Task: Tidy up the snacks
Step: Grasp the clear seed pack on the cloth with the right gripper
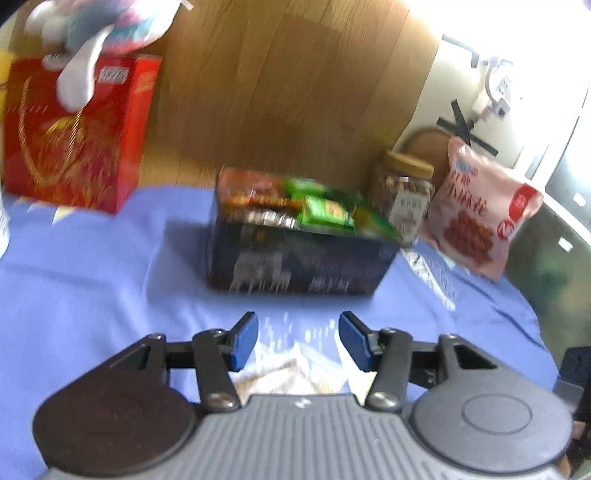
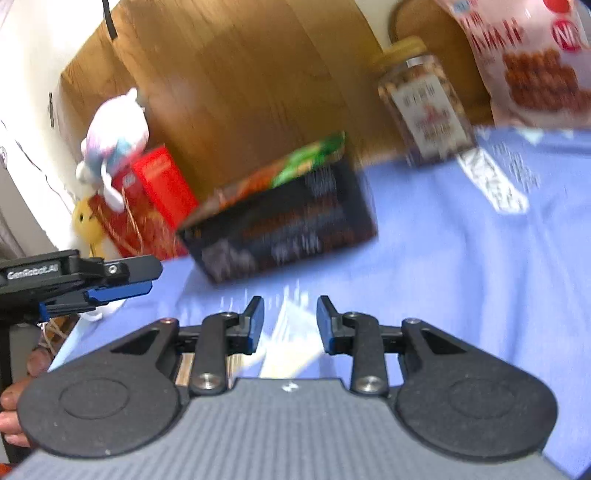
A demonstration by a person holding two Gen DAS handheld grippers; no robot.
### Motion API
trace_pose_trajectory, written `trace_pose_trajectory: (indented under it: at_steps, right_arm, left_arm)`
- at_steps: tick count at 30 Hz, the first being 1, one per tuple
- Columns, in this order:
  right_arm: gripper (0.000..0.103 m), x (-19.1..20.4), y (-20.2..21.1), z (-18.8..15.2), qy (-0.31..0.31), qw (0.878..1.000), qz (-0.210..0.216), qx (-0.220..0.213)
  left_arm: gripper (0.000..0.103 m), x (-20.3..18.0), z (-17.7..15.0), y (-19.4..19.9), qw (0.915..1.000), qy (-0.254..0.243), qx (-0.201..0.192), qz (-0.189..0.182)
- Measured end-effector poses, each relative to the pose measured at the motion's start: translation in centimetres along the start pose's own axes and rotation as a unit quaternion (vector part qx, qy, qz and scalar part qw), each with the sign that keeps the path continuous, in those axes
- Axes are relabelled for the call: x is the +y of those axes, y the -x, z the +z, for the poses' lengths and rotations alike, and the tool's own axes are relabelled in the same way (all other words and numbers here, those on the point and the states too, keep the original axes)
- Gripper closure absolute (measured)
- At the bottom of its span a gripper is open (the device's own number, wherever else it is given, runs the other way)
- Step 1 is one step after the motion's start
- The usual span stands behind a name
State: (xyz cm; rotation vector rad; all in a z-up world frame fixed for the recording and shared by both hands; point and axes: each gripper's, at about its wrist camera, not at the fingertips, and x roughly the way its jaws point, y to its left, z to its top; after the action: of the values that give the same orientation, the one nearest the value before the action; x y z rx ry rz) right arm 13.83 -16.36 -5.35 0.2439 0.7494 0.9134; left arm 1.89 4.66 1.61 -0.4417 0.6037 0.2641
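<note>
Snack packets [image 1: 317, 210], green and orange-brown, are seen packed into the open top of a dark box [image 1: 295, 258] in the left wrist view. The box stands on a blue cloth [image 1: 92, 277], ahead of the left gripper [image 1: 298, 332], and pale print on its front is too blurred to be read. Behind it to the right a clear jar [image 1: 404, 195] with a wooden lid is placed, filled with nuts or similar; its label cannot be read. Just beside the jar a pink snack bag [image 1: 480, 218] is propped upright, with red characters that stay illegible and a red round mark. At the far left a red box [image 1: 74, 136] with gold ornament is set, and a plush toy [image 1: 99, 29] rests on top of it. The left gripper's blue-padded jaws are parted, and nothing is gripped between them; only cloth and a pale patch show below.

In the right wrist view the same dark box [image 2: 284, 225] appears tilted by the camera's angle, well ahead of the right gripper [image 2: 290, 319], whose jaws are held moderately apart and empty. The jar [image 2: 424, 107] and pink bag [image 2: 532, 62] are seen at the upper right, the red box [image 2: 147, 199] and plush toy [image 2: 114, 136] at the left, with a yellow toy [image 2: 86, 221] beside them. At the left edge the other gripper is seen from the side, marked "GenRobot.AI", with fingers [image 2: 11, 406] of a hand below it.
</note>
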Motion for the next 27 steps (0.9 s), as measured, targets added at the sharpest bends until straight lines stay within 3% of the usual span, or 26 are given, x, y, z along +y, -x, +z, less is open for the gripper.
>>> trace_pose_trajectory:
  at_steps: [9, 14, 20, 23, 27]
  right_arm:
    - [0.068, 0.1, 1.6, -1.0, -0.022, 0.999, 0.028, 0.024]
    - [0.068, 1.8, 0.9, -1.2, 0.015, 0.998, 0.042, 0.038]
    - [0.068, 3.6, -1.6, -1.4, 0.037, 0.995, 0.055, 0.08]
    - [0.068, 3.4, -2.6, -1.5, 0.021, 0.994, 0.066, 0.081]
    - [0.076, 2.3, -2.7, -1.6, -0.018, 0.991, 0.102, 0.09]
  left_arm:
    - [0.052, 4.0, -2.0, 2.4, 0.9962, 0.084, 0.023, -0.005]
    - [0.052, 4.9, -2.5, 1.6, 0.9931, 0.108, 0.041, -0.019]
    - [0.052, 4.1, -4.0, -0.9, 0.9909, 0.102, 0.085, -0.019]
    - [0.054, 2.9, -4.8, -1.3, 0.9954, 0.066, 0.069, -0.002]
    - [0.078, 2.7, -4.9, -1.8, 0.9959, 0.069, 0.058, 0.004]
